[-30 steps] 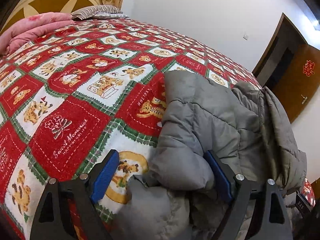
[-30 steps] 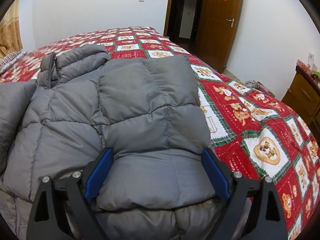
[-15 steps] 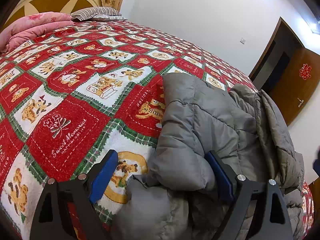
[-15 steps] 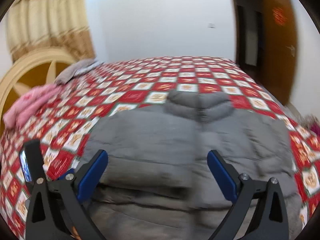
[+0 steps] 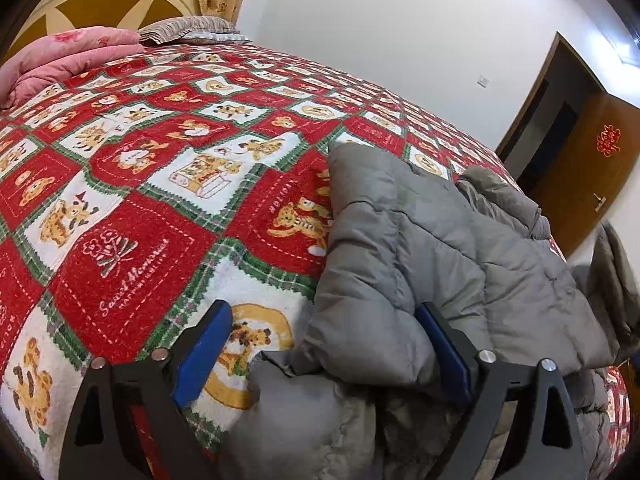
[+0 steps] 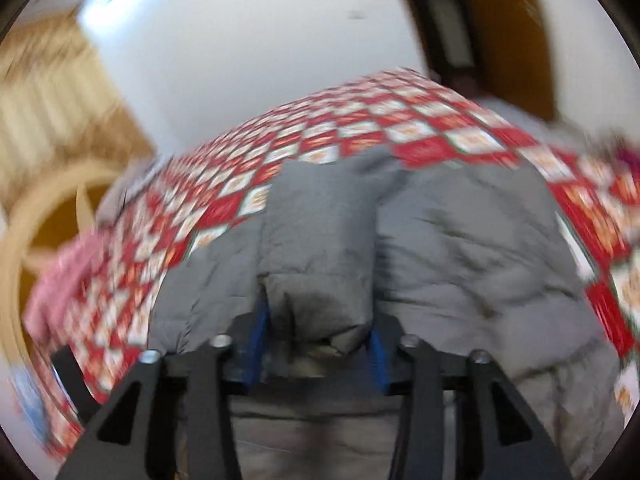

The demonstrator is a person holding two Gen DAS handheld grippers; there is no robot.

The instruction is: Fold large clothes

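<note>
Lying on the big bed (image 5: 132, 216) with its red bear blanket, the grey puffy jacket (image 5: 424, 248) is spread out near the bed's edge, and the folding is only partly done, I think. The right tool (image 6: 318, 344) is tipping down and its jaws are closing around a fat fold of the jacket, with the blue pads looking like they are squeezing it, though the picture is blurry. The left tool (image 5: 324, 356) is pointing down too, with jaws wide and opening over a jacket edge, not pinching it. Next, the right side probably needs lifting and laying over the middle.
</note>
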